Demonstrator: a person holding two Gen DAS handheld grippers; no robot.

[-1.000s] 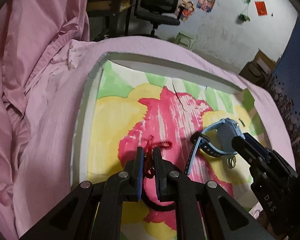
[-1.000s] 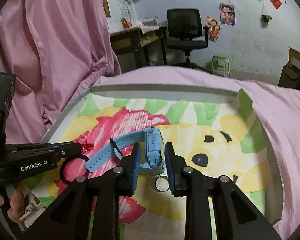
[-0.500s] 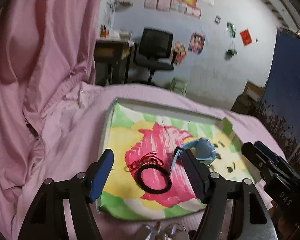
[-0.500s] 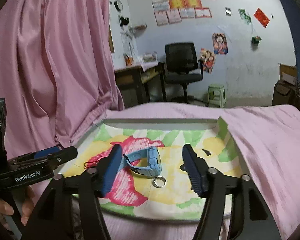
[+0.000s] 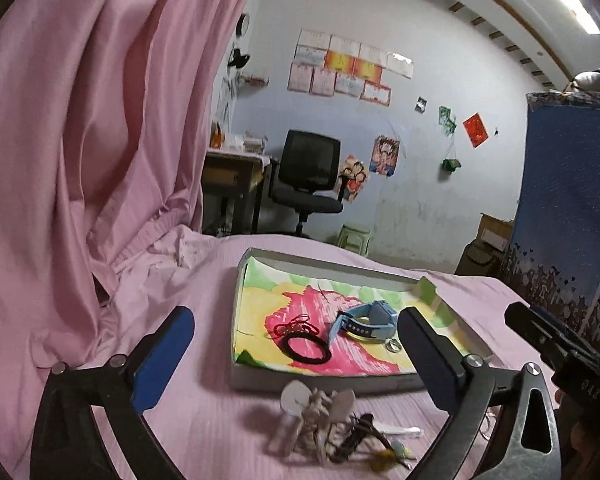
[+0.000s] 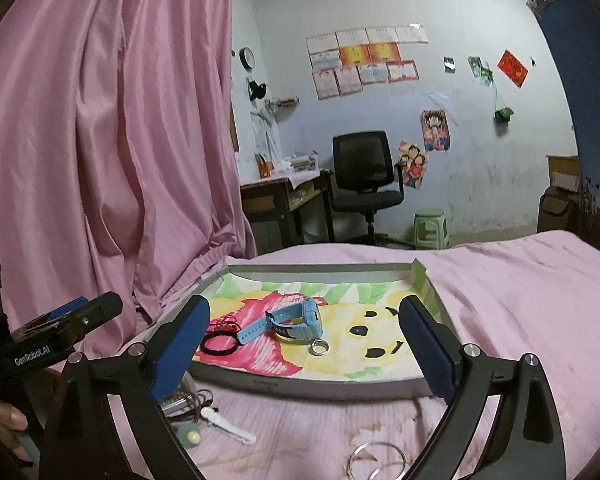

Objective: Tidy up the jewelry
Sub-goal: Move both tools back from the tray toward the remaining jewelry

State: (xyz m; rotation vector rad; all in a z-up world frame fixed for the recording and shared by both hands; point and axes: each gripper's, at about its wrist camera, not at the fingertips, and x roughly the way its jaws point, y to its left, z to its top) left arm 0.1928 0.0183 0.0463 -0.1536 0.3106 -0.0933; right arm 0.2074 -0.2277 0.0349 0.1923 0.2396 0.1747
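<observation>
A shallow tray (image 5: 236, 344) with a bright flower-painted lining lies on the pink bedsheet. In it are a light blue watch (image 5: 366, 320), a black hair band (image 5: 306, 347), a red string (image 5: 290, 325) and a small silver ring (image 5: 393, 346). My left gripper (image 5: 295, 316) is open, held back from the tray's near edge with nothing in it. My right gripper (image 6: 306, 305) is also open and holds nothing, facing the watch (image 6: 298, 320), ring (image 6: 319, 347), band (image 6: 219, 345) and tray (image 6: 308, 385).
A bunch of clips and small trinkets (image 5: 320, 404) lies on the sheet in front of the tray. Thin silver bangles (image 6: 376, 460) rest near the right gripper's base. A pink curtain (image 5: 80, 140) hangs at left. A desk and office chair (image 6: 364, 176) stand beyond the bed.
Both grippers opened and drew back and up from the tray. The left let go of the red string, the right let go of the watch; both now lie in the tray.
</observation>
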